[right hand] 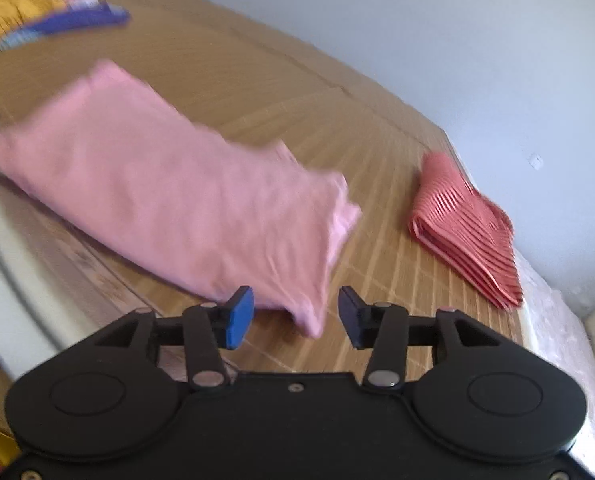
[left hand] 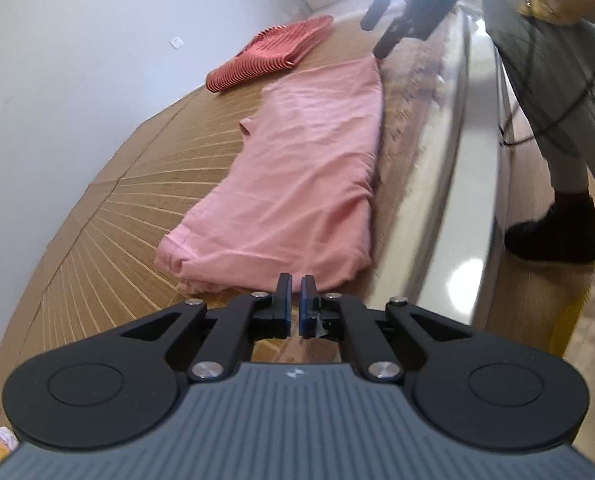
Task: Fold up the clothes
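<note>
A pink garment (left hand: 305, 168) lies folded into a long strip on the woven mat (left hand: 137, 208). My left gripper (left hand: 296, 292) hovers just before its near end, shut with nothing between the pads. In the right wrist view the same pink garment (right hand: 169, 200) stretches away to the left. My right gripper (right hand: 295, 312) stands open over its near corner, and the blue pads do not press on the cloth. From the left wrist view the right gripper (left hand: 374, 38) shows above the garment's far end.
A folded red striped garment (left hand: 273, 52) (right hand: 465, 232) lies on the mat near the wall. Yellow and purple clothes (right hand: 37, 12) are piled at the mat's far end. The pale bed edge (left hand: 469, 160) runs beside a person's leg and dark shoe (left hand: 557, 232).
</note>
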A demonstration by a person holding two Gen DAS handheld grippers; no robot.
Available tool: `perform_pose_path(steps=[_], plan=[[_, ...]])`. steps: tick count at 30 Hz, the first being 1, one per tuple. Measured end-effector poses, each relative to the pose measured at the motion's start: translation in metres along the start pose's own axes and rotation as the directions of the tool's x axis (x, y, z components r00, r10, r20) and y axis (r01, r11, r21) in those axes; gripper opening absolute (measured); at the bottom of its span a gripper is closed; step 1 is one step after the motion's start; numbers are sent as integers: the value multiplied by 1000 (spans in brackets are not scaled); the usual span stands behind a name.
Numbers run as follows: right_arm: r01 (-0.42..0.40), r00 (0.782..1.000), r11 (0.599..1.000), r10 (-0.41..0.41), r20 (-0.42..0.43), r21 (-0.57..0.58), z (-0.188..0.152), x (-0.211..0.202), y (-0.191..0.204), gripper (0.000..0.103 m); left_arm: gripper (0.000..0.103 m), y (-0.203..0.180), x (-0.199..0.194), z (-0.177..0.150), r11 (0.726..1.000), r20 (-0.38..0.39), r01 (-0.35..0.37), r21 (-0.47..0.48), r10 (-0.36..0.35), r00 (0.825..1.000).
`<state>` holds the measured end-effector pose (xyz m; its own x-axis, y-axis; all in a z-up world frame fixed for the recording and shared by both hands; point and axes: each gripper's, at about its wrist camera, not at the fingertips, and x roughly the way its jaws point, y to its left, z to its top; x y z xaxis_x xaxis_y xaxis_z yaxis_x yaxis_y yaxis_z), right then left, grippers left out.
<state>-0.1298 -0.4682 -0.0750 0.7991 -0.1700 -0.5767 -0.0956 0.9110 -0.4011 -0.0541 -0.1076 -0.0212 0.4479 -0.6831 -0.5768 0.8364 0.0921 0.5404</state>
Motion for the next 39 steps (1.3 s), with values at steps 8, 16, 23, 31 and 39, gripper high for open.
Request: perform_pose_path(steps=[8, 16, 23, 31, 39], plan=[[-447, 891, 841, 390, 233, 306, 18, 15, 1, 44, 8, 4, 28, 25, 1000, 101, 1, 15, -2, 995], [-439, 894, 896, 428, 136, 65, 31, 44, 76, 36, 8, -32, 36, 21, 984, 79, 134, 116, -144, 986], [-256, 965, 964, 250, 82, 71, 16, 56, 51, 37, 9, -19, 21, 1, 994, 10, 97, 45, -97, 995], [-349, 908, 923, 375, 184, -161, 26, 13, 92, 39, 9, 10, -2, -10, 996, 1, -29, -81, 29, 1000], [-313, 897, 838, 415, 150, -447, 37, 7, 166, 44, 9, 19, -22, -10, 988, 49, -41, -146, 48, 998]])
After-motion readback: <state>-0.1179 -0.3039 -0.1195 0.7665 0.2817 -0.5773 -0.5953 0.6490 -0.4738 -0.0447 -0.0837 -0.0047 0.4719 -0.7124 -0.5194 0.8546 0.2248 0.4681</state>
